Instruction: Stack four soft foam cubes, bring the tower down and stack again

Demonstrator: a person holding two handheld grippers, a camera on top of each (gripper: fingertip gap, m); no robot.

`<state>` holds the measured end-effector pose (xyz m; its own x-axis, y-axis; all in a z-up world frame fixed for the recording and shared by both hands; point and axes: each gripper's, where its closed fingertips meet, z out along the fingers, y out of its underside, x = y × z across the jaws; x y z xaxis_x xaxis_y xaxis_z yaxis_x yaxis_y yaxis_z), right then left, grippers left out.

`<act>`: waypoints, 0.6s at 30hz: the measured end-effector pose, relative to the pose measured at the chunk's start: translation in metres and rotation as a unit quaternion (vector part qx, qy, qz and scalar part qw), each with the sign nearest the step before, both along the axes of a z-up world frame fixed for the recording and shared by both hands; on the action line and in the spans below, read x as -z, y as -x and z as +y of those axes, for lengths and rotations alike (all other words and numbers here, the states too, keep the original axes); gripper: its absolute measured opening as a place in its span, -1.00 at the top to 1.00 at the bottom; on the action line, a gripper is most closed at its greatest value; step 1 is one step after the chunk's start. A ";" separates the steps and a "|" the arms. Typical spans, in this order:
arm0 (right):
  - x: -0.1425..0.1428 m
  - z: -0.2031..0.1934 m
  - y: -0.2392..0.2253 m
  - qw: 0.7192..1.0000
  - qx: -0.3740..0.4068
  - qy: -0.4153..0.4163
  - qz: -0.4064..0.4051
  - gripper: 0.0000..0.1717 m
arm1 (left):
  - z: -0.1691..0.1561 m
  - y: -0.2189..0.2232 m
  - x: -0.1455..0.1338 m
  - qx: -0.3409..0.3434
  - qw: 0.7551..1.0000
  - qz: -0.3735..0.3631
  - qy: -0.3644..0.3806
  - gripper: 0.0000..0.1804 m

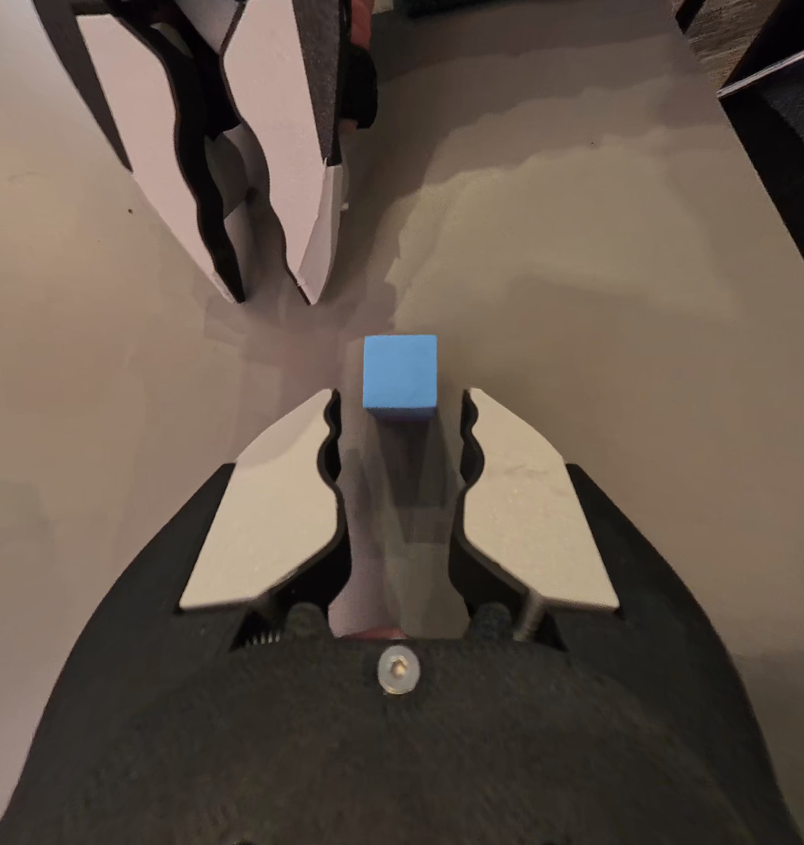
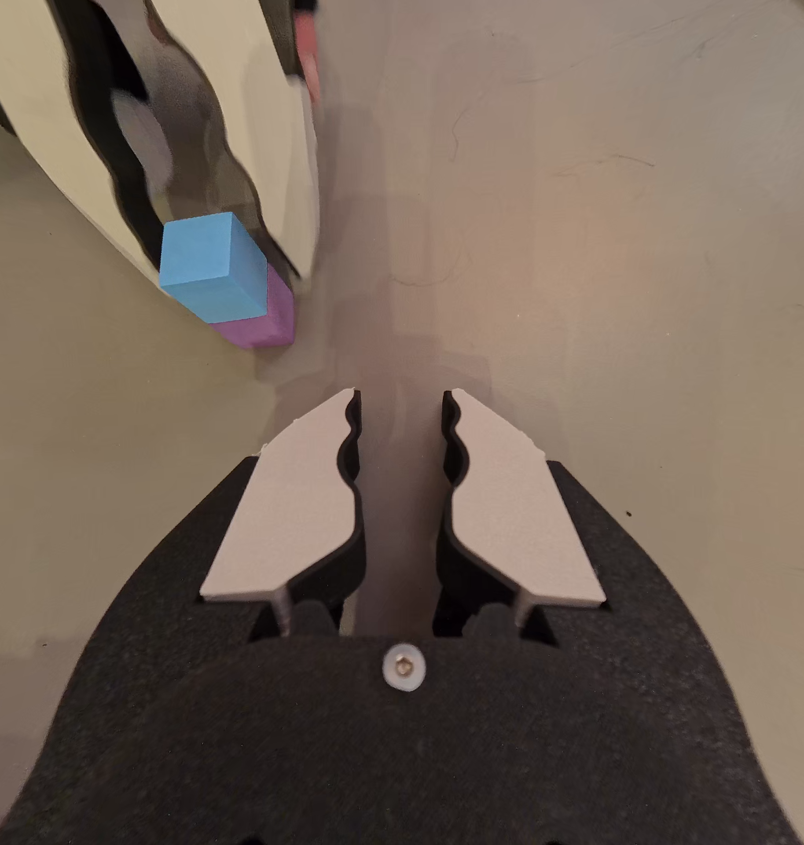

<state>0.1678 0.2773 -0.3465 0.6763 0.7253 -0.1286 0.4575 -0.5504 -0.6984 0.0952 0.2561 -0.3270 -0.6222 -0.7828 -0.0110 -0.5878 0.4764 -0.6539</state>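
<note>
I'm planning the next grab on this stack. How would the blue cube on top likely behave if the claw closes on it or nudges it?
The blue cube looks matte and foam-like, so it should probably squash slightly and grip well. Flat faces suggest it won't roll. It sits on the purple cube, so a sideways nudge might slide it off or topple both.

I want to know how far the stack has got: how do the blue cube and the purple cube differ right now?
The blue cube sits on top; the purple cube lies under it, against the table. The blue cube shows its top and sides, while the purple cube is mostly covered, only lower faces showing. The open left gripper flanks the blue cube without touching it; the purple sits lower. Both look the same size and shape.
</note>
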 end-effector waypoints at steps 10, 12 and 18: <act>0.000 0.001 0.002 1.000 -0.002 0.001 0.004 0.61 | 0.098 0.127 -0.029 -0.210 0.972 0.013 -0.107 0.46; 0.000 0.001 0.004 1.000 -0.004 0.000 0.003 0.61 | 0.124 0.156 -0.034 -0.264 0.956 0.015 -0.129 0.48; 0.000 0.001 0.006 1.000 -0.006 -0.001 -0.001 0.61 | 0.163 0.194 -0.023 -0.315 0.928 0.054 -0.189 0.51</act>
<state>0.1616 0.2780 -0.3465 0.6678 0.7338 -0.1252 0.4653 -0.5428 -0.6992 -0.0991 0.4186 -0.3041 -0.0556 -0.9445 -0.3237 -0.8806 0.1992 -0.4299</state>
